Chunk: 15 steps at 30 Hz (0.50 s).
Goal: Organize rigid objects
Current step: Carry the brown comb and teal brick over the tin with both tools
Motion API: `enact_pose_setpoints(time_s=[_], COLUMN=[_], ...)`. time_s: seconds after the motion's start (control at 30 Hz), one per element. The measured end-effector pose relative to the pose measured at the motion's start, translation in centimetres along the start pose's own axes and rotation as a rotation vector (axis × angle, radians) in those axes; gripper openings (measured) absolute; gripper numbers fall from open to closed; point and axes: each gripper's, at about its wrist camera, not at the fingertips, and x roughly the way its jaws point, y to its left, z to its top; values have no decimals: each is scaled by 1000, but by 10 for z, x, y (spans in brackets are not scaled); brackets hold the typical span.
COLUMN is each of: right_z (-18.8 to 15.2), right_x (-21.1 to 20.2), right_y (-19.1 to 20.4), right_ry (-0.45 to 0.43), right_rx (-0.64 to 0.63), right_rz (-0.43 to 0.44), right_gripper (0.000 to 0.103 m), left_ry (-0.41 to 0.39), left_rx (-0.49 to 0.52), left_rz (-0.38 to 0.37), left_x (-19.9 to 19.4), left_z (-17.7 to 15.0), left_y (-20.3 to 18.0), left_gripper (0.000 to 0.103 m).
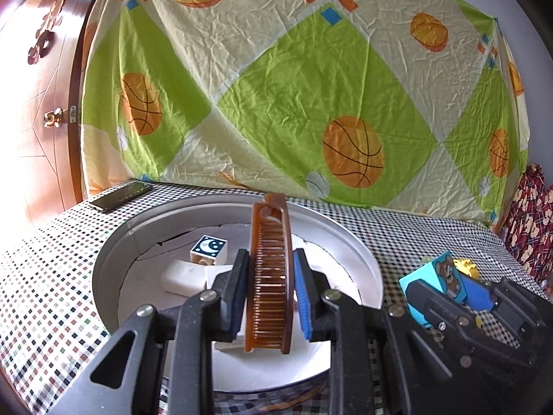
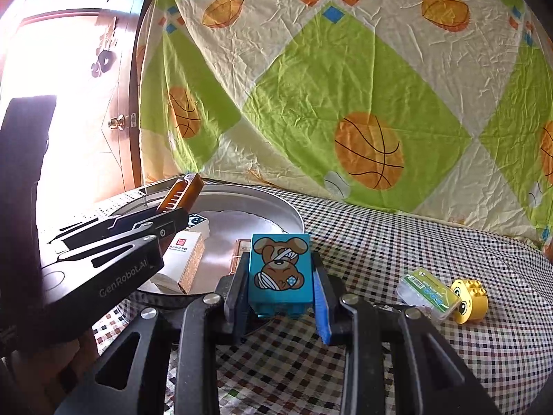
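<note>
Your left gripper is clenched on one amber comb, its pads pressing the comb's two long sides, so the comb stands on edge and points away from you above the round metal tray. Your right gripper grips one turquoise toy block printed with a bandaged bear, the picture facing up toward the camera; it sits just off the tray's right rim, over the checked tablecloth. From the left wrist view the right gripper reaches in from the right and low, its fingers angled toward the tray; from the right wrist view the left gripper comes in from the left and rises over the tray with the comb tip pointing up and away. In the tray you have one white block with a moon and stars, one white soap-like bar just in front of it, and one small white box with a cork-patterned side. Out on the cloth to your right lie one clear packet with a green label and, touching it, one yellow face block. Farther back, one black phone rests at the table's far left corner, before the basketball-print sheet and the wooden door.
</note>
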Motion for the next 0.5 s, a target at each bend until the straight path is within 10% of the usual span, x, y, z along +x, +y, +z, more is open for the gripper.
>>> enact_pose_setpoints(time_s=[0.5], right_z=[8], right_x=[6], right_y=[4], right_ry=[1], right_rx=[-14], right_rz=[8], right_gripper=[34], left_ry=[5], left_rx=[-10], left_rz=[16], left_x=[-1], left_z=[2], left_y=[17], left_gripper=[24])
